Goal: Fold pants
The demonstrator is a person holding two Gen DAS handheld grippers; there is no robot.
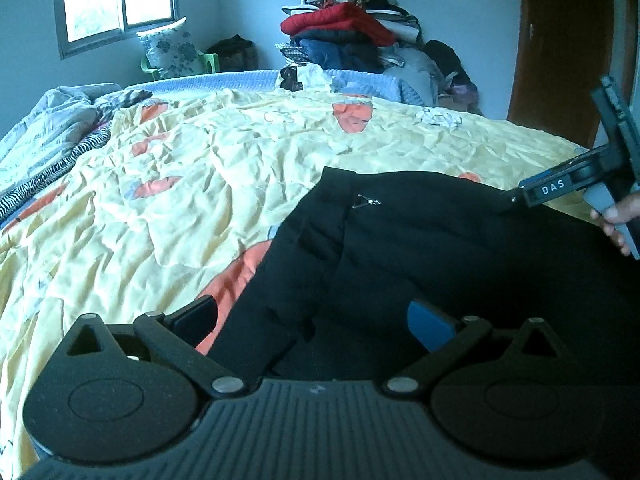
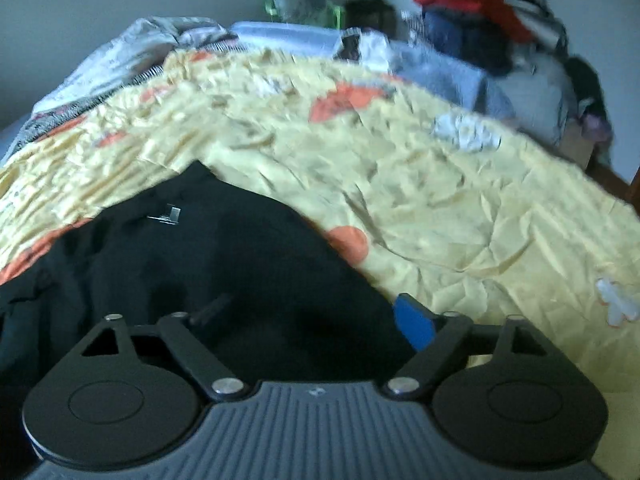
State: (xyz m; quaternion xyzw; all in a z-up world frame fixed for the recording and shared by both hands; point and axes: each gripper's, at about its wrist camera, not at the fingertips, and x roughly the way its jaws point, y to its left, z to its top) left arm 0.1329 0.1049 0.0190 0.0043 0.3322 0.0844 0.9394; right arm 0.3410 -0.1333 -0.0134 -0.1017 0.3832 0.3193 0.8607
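Two grippers, both spread wide, neither gripping anything. Left gripper point(image 1: 314, 322) hovers low with the pants point(image 1: 420, 248) directly ahead of it and running under its right finger; its left finger sits over bedspread point(image 1: 192, 168). Right gripper point(image 2: 312, 316) is on the other side, cloth ahead and to its left, its right finger at the cloth's edge. From the left view it also shows at far right, held in a hand point(image 1: 618, 222).

One pair of pants, black, lying loosely bunched on the bed, metal clasp point(image 1: 368, 202) facing up ahead of both tools. Waistband looks to be the far end, though the dark cloth hides most seams.

Step in hand, as I read it: getting a grip on the near edge to start a fold. To do it well:
- pinch a single clean edge on each side, not a bunched wad
- both tools at matching height, so the fold line comes out straight
- pull the cloth flat first; the creases look deep
- don't snag the bedspread underneath, it's thin and wrinkled

Count: one bed, one window point(image 1: 116, 0), one clothes pile point(image 1: 348, 28) beyond the bed's far end.
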